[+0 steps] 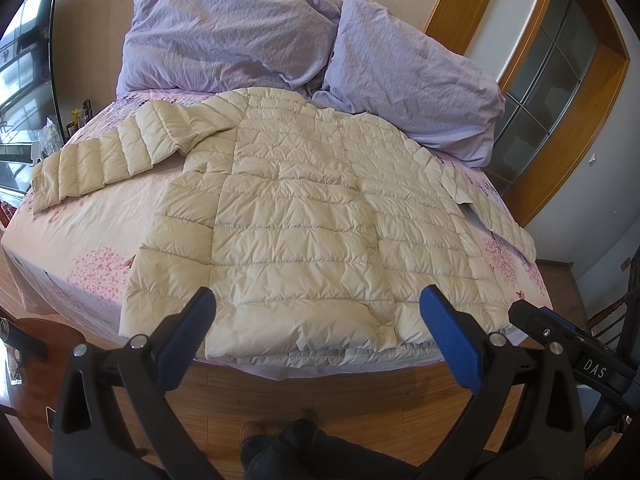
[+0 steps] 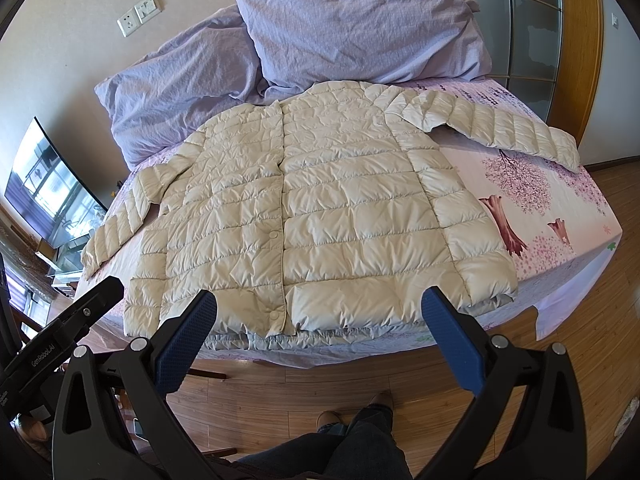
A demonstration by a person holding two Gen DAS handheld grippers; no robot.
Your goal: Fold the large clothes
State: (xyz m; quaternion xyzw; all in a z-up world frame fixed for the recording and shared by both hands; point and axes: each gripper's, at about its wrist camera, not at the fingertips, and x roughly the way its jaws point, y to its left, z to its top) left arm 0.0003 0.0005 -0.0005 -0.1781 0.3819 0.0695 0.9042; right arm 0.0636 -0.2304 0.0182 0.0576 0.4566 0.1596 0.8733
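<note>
A cream quilted down jacket lies flat and front up on the bed, snapped shut, hem toward me, both sleeves spread out sideways. Its left sleeve runs toward the bed's left edge; its right sleeve runs toward the right edge. My left gripper hovers above the hem near the foot of the bed, open, nothing between its blue pads. My right gripper is also open and empty, just above the hem near the snap placket. The right gripper's body shows at the left wrist view's right edge.
Two lilac pillows lean at the head of the bed. The sheet is pink with a tree print. A television stands left of the bed, a glazed wooden door right. A person's legs and shoes stand on the wooden floor.
</note>
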